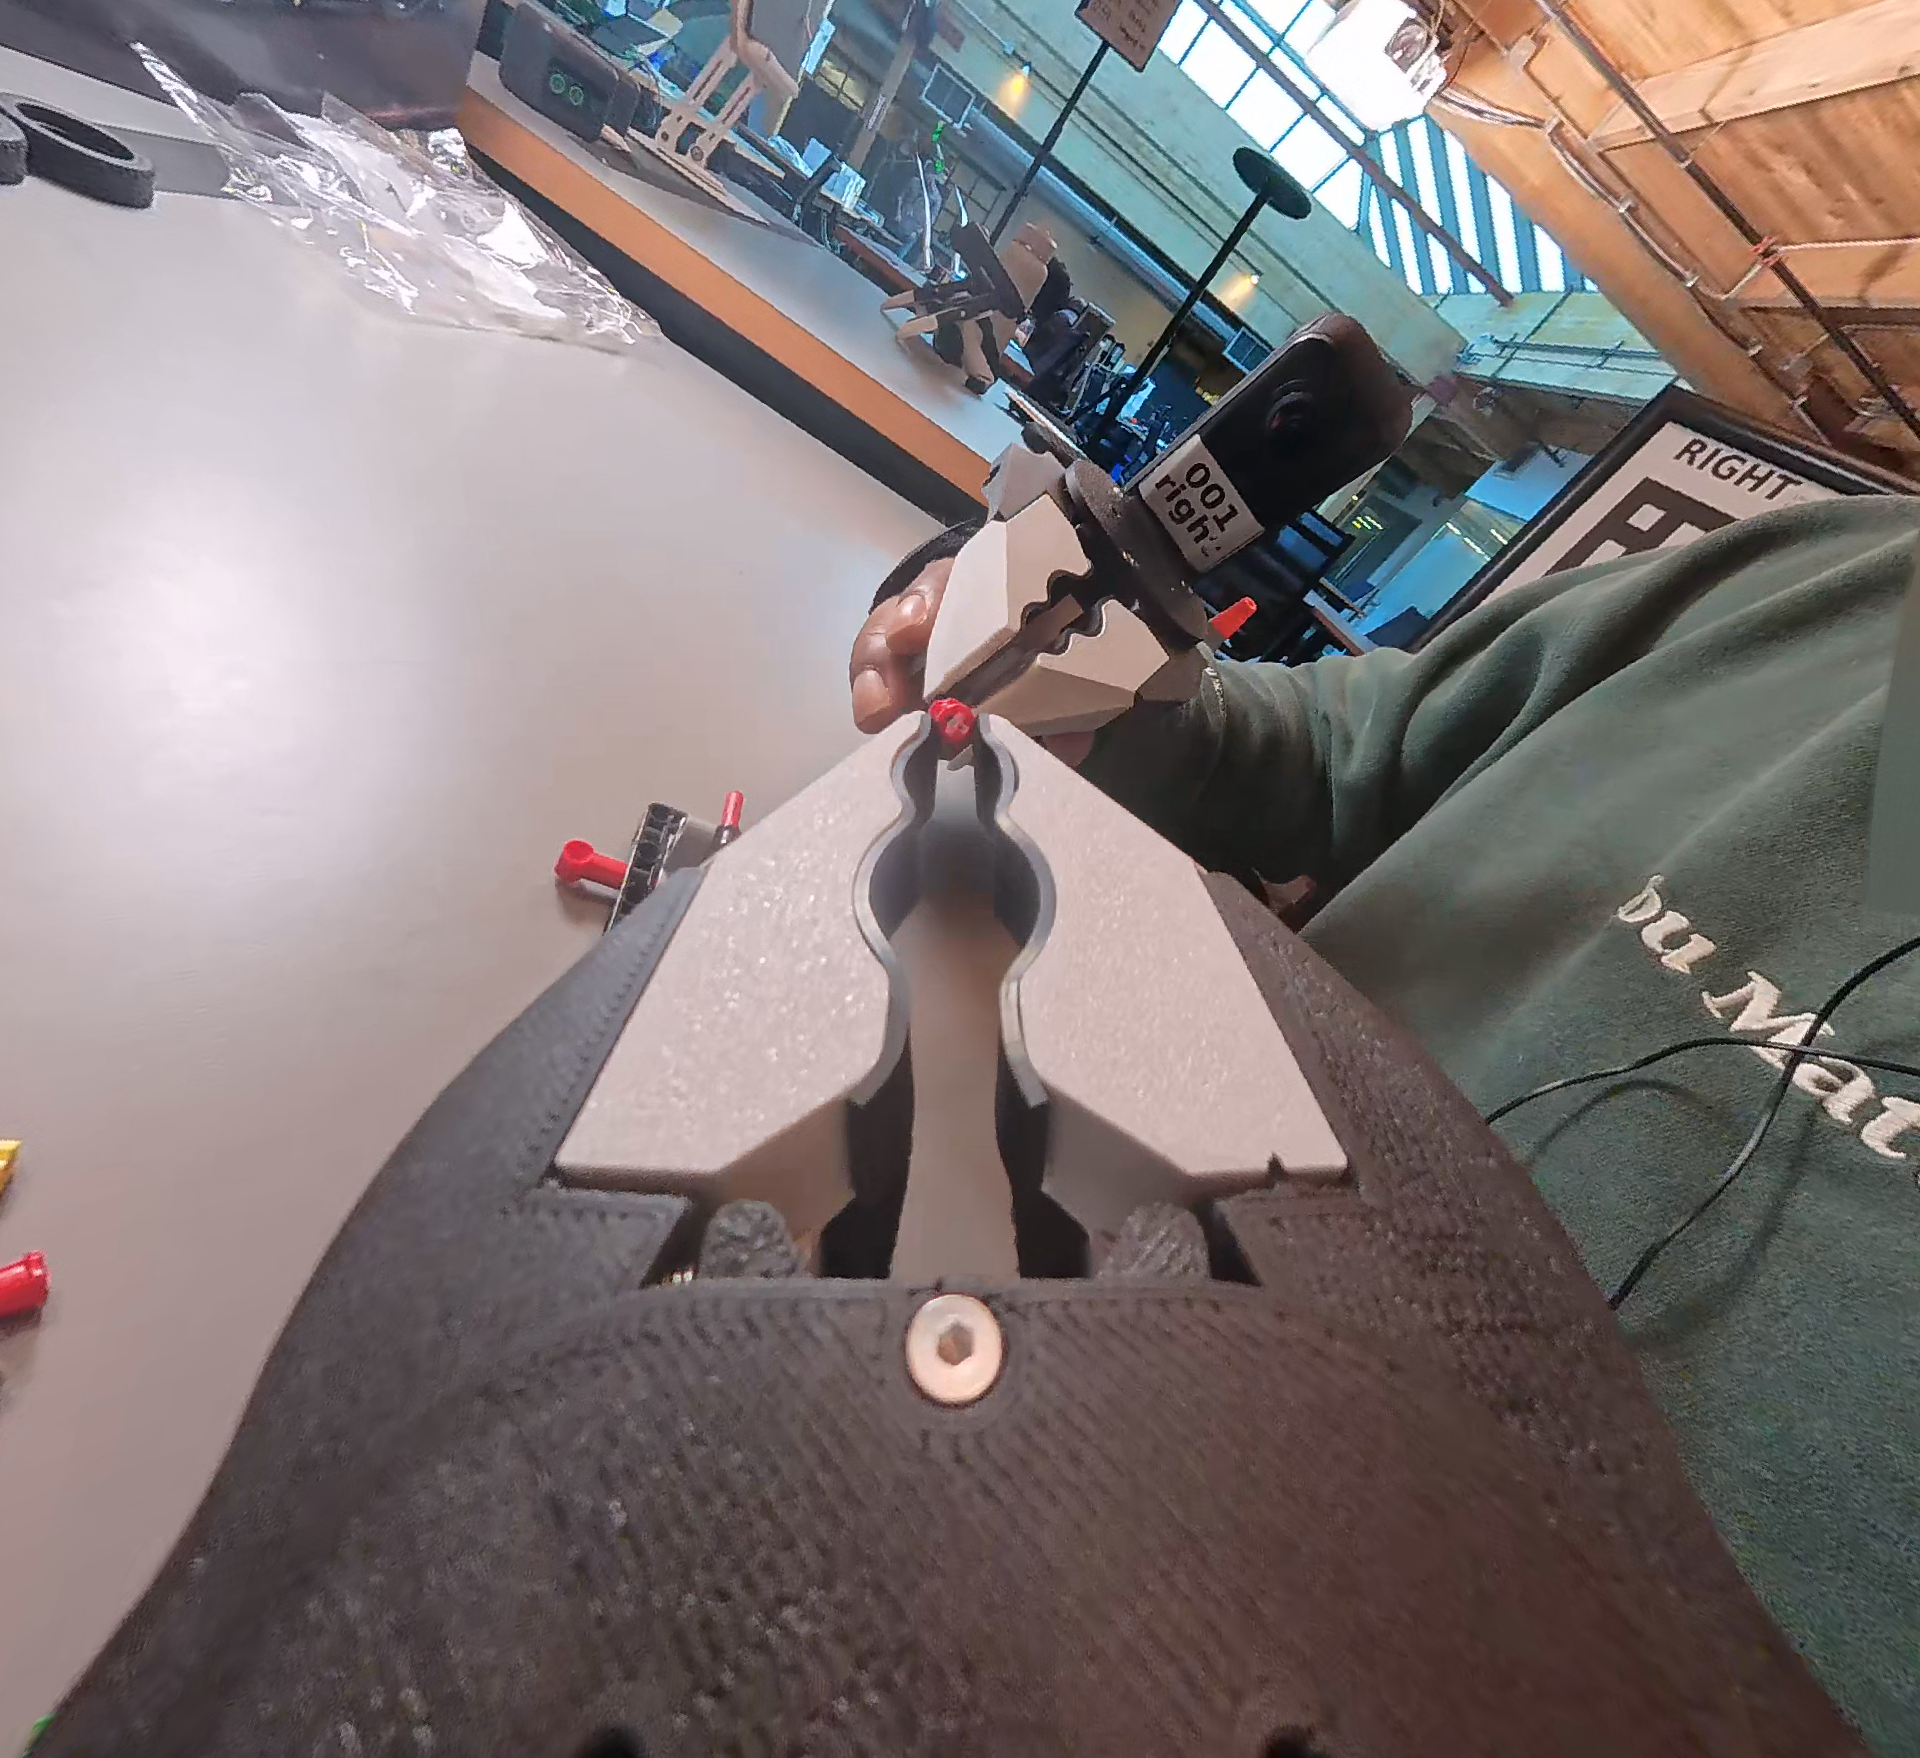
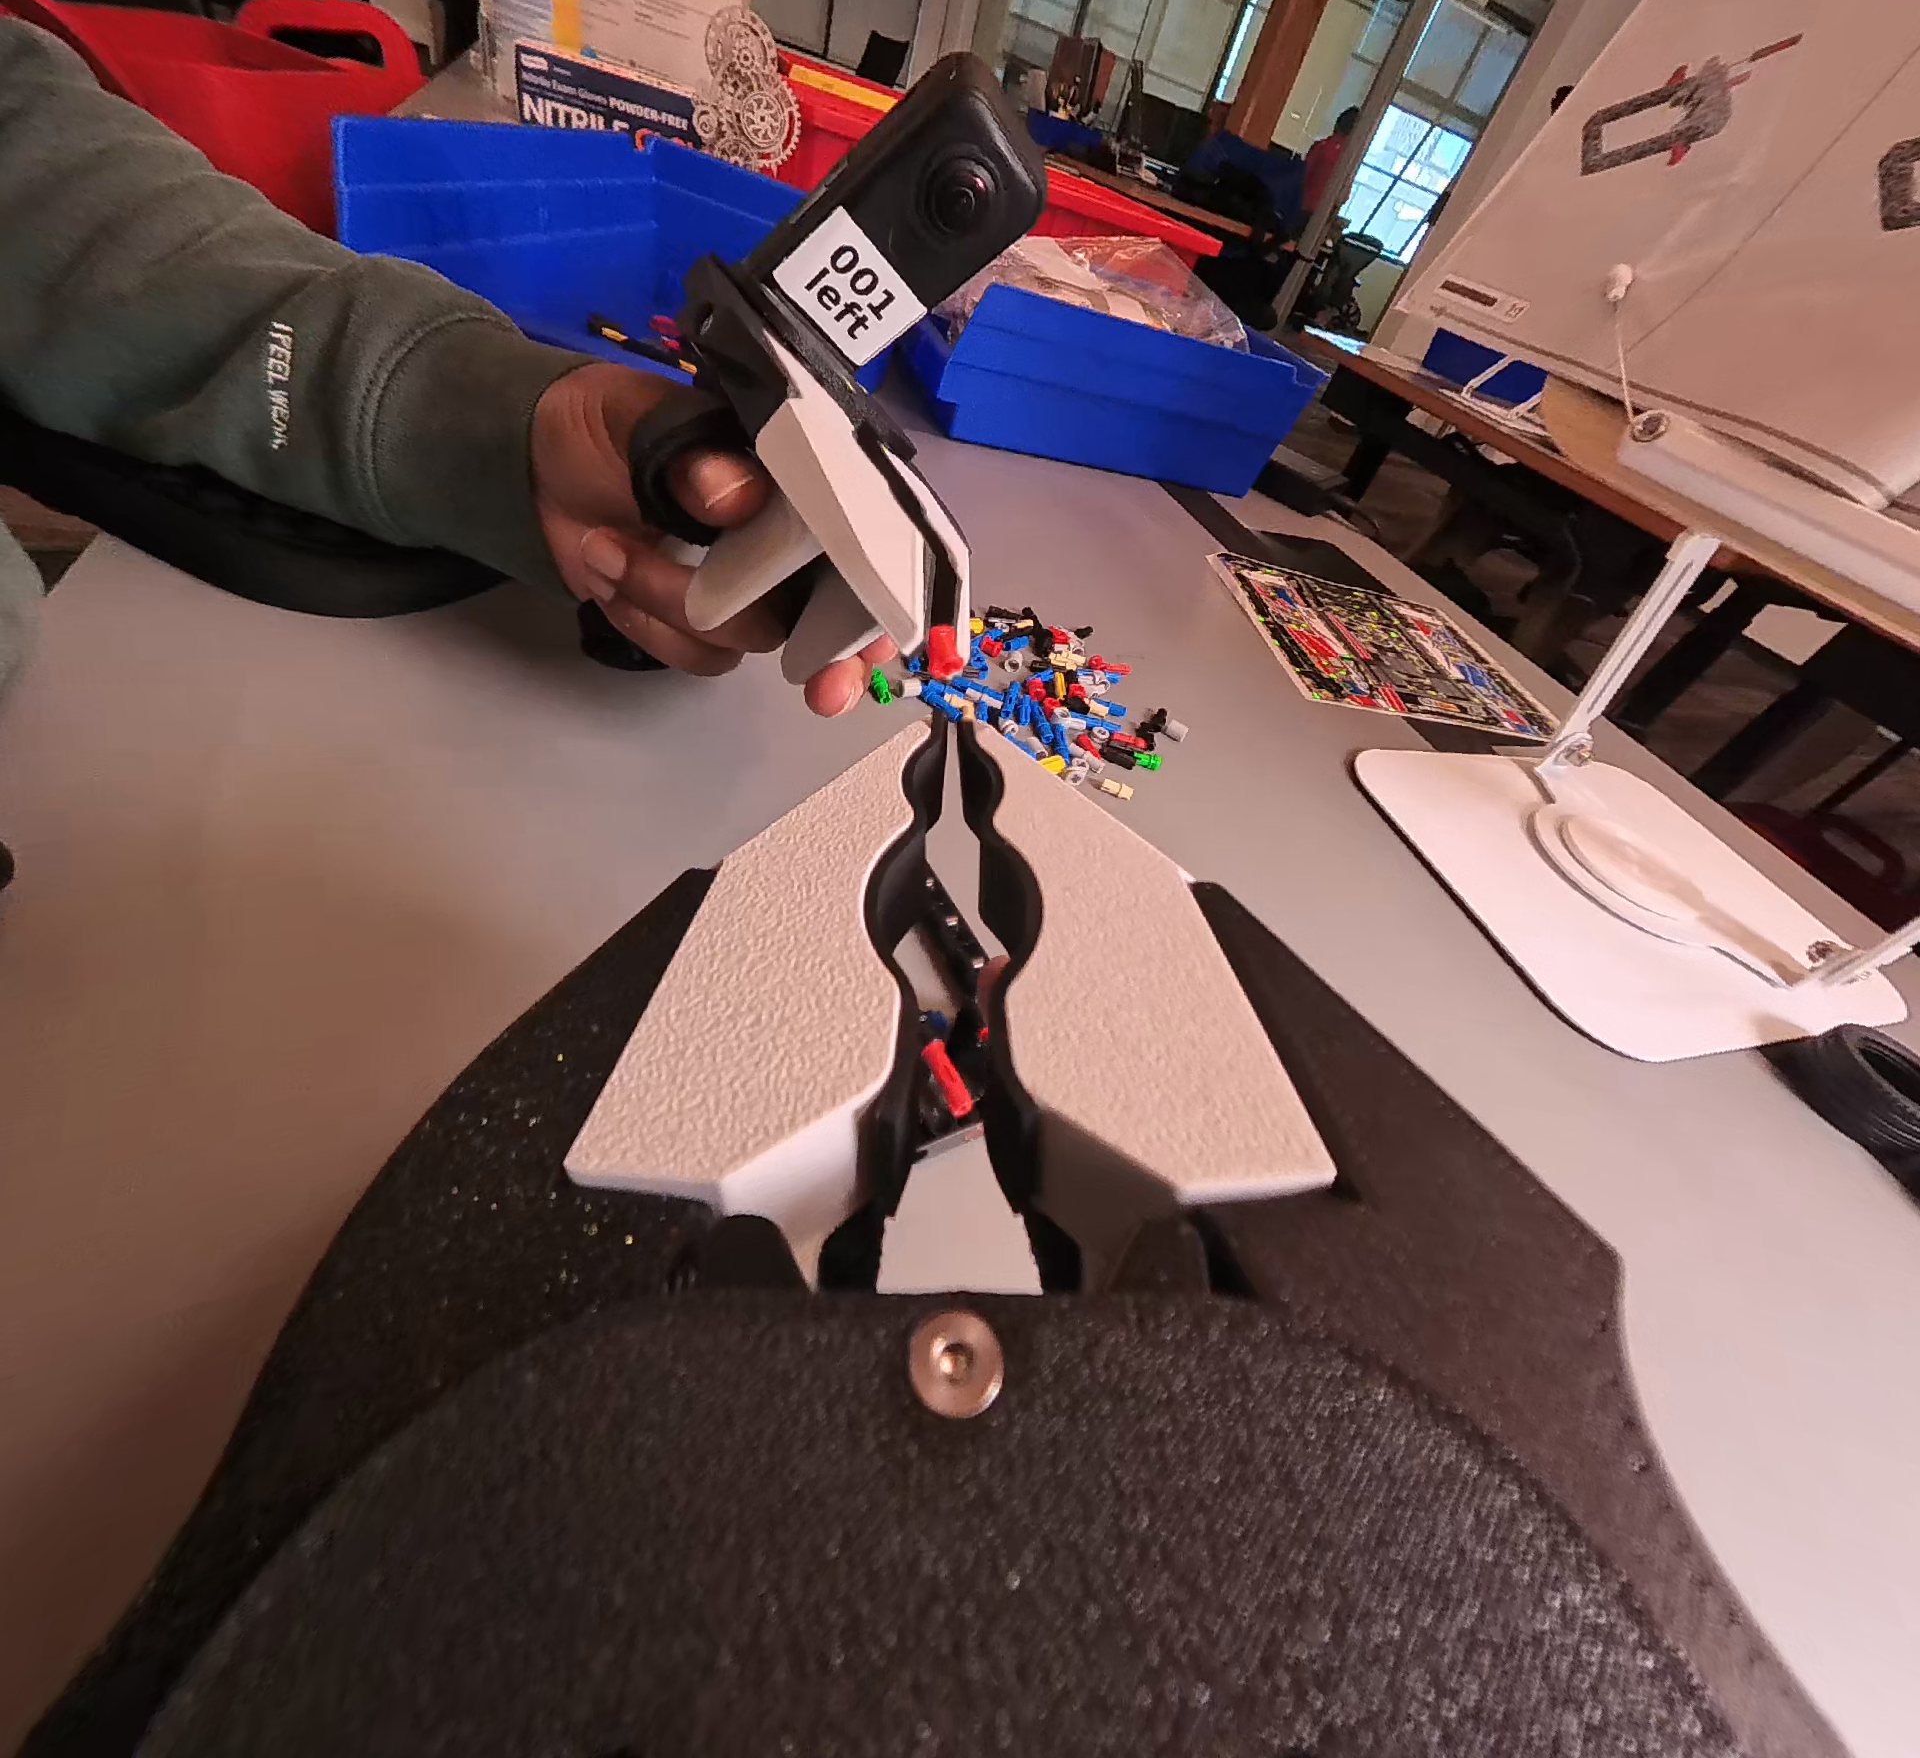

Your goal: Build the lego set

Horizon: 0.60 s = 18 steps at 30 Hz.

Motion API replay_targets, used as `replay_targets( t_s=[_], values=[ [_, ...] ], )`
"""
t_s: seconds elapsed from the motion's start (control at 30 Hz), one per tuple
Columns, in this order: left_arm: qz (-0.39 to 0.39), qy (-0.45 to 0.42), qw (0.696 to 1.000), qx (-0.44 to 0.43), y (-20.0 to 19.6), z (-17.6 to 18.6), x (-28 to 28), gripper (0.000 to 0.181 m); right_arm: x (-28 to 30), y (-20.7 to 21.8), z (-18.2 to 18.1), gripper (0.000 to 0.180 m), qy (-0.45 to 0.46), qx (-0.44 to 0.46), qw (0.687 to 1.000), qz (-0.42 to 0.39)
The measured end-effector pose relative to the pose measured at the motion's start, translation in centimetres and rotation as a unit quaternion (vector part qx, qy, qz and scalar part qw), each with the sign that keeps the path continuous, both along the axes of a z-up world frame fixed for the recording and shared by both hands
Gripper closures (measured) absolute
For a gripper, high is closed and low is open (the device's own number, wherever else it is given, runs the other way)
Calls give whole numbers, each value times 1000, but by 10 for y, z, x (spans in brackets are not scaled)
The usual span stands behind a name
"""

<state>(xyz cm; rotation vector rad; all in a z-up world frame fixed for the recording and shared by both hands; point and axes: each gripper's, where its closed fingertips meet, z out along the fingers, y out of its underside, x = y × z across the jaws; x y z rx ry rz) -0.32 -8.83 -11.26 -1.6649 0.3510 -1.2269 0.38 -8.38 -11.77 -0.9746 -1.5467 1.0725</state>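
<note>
1. Left tongs [image 1: 951, 747]: clenched on a small red peg [image 1: 951, 721], pinched at the very tips and held in the air above the table [image 1: 312, 669].
2. Right tongs [image 2: 951, 737]: tips meet the left tongs' tips at the peg. The jaws stand nearly together, but I cannot tell whether they grip anything; a dark sliver between them may be a part or only shadow.
3. Step in hand, as judged: the peg is being passed or re-seated between the two pairs of tongs before it goes into a hole.
4. To do it well:
   - keep the left grip firm until the right one plainly has the peg;
   - take it by the shaft, square across, leaving the end that enters the hole free;
   - work low over the table, since so small a peg would roll if dropped.
5. Other parts: a black beam [image 1: 655, 841] with a loose red pin [image 1: 587, 861] lies on the table left of the left tongs. A pile of small pieces [image 2: 1049, 711] sits just beyond the right tongs' tips.
6. Hard to make out:
   - the beam shows only in a strip through the right tongs' gap, and its holes cannot be counted;
   - the peg's far end is hidden by the fingers;
   - the pieces at the left edge of the left view are cut off.
</note>
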Motion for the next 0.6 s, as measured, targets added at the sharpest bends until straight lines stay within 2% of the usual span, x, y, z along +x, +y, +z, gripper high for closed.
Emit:
replay_targets(
  t_s=[0.2,0.6],
  values=[
    [-11,15,1000,2,-2,-5,5,176,-2,-4,-4,176,-4,19,1000,4],
    [-32,45,998,18,-9,-7,14,176,-1,-13,-4,173,9,132,991,1]
  ],
)
